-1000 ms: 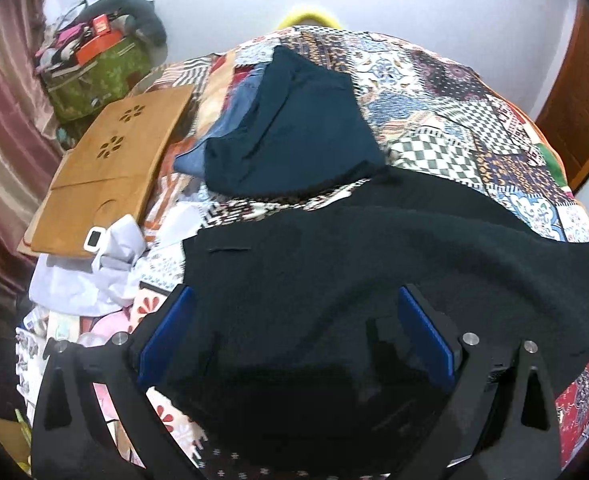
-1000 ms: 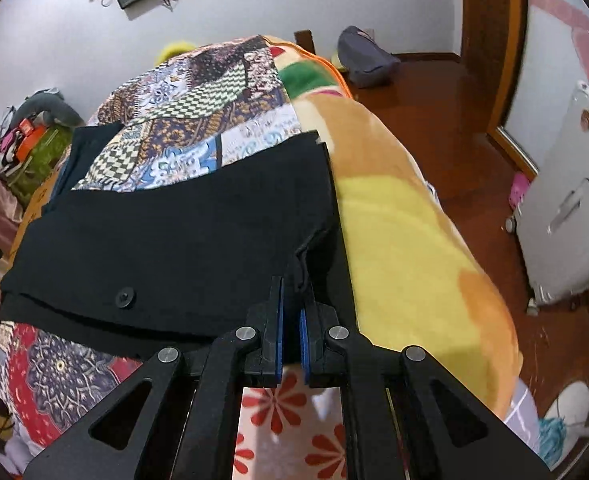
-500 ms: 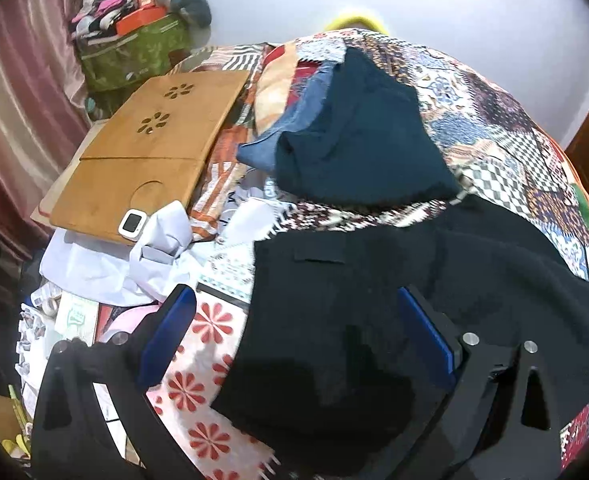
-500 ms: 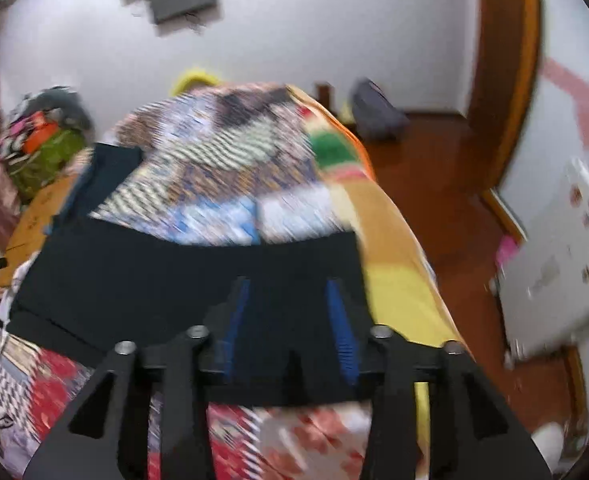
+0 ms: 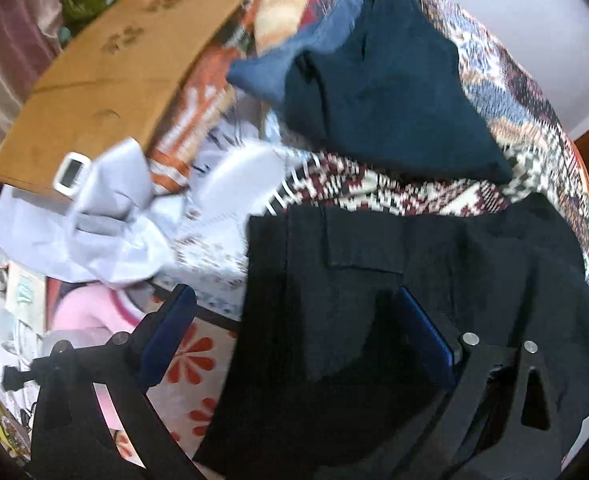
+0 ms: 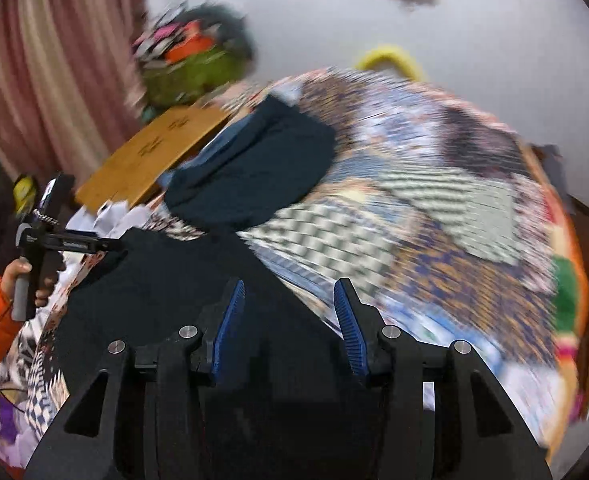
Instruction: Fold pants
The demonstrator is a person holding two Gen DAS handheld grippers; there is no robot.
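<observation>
quilt [image 6: 434, 216] motion-blurred, black pants [image 5: 414, 320] perhaps cut off below

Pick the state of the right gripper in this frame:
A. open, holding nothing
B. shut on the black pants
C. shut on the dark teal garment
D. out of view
A: the right gripper has its blue fingers spread apart above the black pants, with no cloth between them.

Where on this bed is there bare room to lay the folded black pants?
Bare patchwork quilt lies right of the dark teal garment pile, beyond the black pants. The left side is crowded: wooden lap tray, white cloths.
</observation>
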